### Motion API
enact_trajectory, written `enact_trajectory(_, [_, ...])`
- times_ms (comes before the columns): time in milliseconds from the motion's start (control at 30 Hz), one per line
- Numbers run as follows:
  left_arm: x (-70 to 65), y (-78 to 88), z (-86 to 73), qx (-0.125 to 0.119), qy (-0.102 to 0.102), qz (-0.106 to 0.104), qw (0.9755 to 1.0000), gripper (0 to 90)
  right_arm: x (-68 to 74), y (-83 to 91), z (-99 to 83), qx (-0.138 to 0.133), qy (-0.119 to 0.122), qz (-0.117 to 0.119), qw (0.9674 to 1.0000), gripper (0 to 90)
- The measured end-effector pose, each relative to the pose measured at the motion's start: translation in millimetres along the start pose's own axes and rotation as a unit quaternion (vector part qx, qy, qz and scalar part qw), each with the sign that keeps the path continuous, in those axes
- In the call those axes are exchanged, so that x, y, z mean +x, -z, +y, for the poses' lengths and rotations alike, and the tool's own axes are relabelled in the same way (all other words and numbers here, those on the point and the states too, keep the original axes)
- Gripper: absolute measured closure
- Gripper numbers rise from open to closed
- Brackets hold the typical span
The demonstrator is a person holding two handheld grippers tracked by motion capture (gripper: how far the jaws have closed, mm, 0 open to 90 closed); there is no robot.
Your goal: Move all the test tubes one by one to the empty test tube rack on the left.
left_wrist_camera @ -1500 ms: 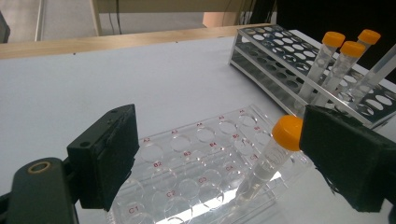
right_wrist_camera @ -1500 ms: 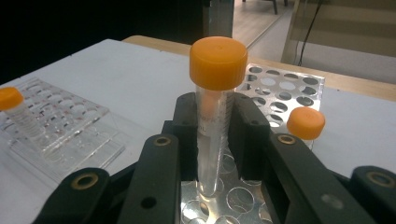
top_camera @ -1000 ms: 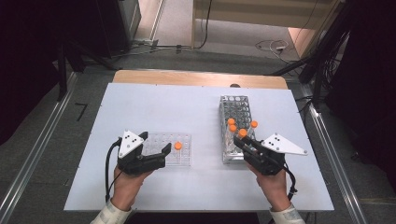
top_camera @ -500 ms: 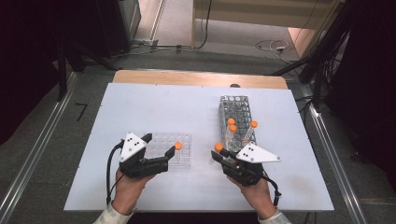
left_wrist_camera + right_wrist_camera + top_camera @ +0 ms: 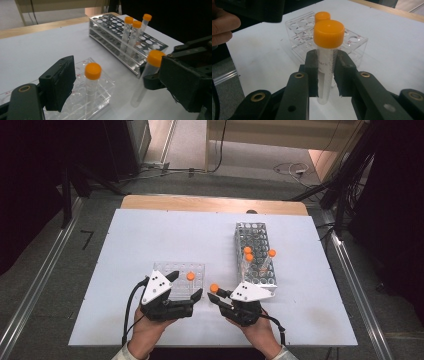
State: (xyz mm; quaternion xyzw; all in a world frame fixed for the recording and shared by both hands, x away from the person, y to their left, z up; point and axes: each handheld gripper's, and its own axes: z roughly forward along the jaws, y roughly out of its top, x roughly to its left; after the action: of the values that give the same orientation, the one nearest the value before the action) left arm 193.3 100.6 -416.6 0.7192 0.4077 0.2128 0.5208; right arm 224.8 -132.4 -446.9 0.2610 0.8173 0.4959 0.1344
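Observation:
A clear plastic rack holds one orange-capped tube. My left gripper stands open at the rack's near side, one jaw on either side of its near right part, with nothing between them. Just right of it, my right gripper is shut on another orange-capped tube, held upright above the table. In the right gripper view that tube sits between my jaws, the clear rack behind it. The left gripper view shows the held tube beside the rack's tube.
A metal rack stands at the right with three orange-capped tubes in its near half. The white table has bare room at the left and far side. A wooden edge runs along the back.
My right gripper has lifted a tube from the metal rack and carried it left and nearer, towards the clear rack. The left gripper has hardly moved.

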Motion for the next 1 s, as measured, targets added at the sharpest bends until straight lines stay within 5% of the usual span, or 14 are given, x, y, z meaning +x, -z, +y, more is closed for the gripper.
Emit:
enact_trajectory(333, [-10.6, -6.0, -3.7, 0.012, -0.016, -0.034, 0.9992, 28.0, 11.8, -11.2, 0.7, 0.006, 0.01, 0.015, 0.9998, 71.9])
enact_trajectory(633, [-11.7, -7.4, -6.8, 0.017, -0.03, -0.052, 0.998, 58.6, 20.4, -15.1, 4.3, 0.004, 0.016, 0.026, 0.9995, 71.9])
enact_trajectory(1000, [-12.2, -9.1, -8.1, 0.025, -0.029, -0.063, 0.9973, 69.2, 20.2, -15.3, 3.9, 0.005, 0.016, 0.025, 0.9996, 71.9])
